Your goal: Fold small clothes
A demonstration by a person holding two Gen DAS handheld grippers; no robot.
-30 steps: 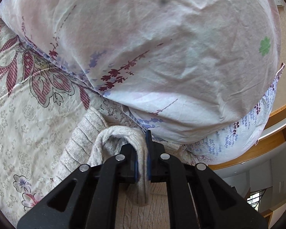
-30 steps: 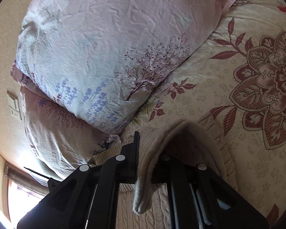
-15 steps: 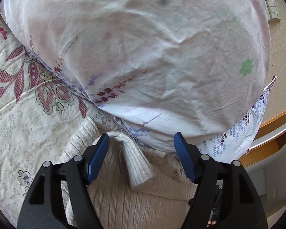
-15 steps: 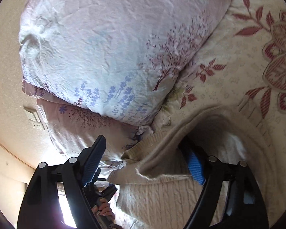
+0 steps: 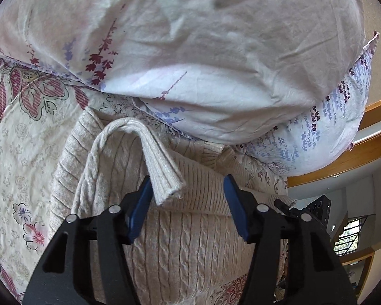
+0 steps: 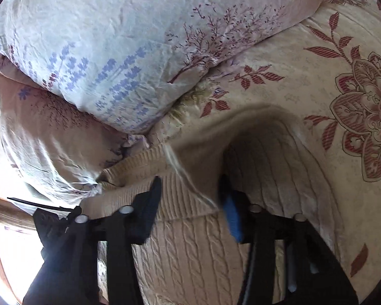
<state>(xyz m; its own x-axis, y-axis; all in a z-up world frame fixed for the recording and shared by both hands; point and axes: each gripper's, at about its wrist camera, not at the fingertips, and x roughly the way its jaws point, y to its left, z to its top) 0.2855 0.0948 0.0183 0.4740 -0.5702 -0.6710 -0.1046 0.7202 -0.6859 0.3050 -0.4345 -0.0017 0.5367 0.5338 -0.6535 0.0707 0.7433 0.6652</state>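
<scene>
A beige cable-knit sweater point(image 5: 185, 241) lies on a floral bedspread point(image 5: 17, 165), its top against the pillows. One sleeve is folded over its body, and the ribbed cuff point(image 5: 165, 178) rests loose beside the left pad of my left gripper point(image 5: 188, 180). Those jaws are closing, and neither pad presses the cuff. In the right wrist view the same sweater point(image 6: 203, 254) has its other sleeve point(image 6: 266, 157) arched over it. My right gripper point(image 6: 190, 181) is closing with the sleeve's edge lying between its blurred fingers, not pinched.
Two stacked floral pillows point(image 5: 190, 50) point(image 6: 114, 38) press against the sweater's far edge. A wooden ledge point(image 5: 355, 157) runs behind them at the right. The bedspread point(image 6: 317, 76) stretches flat to the right of the sweater.
Both grippers were shut on the sleeves a second ago. They opened wide and let the sleeves drop onto the sweater, then drew back and upward while their jaws narrowed again.
</scene>
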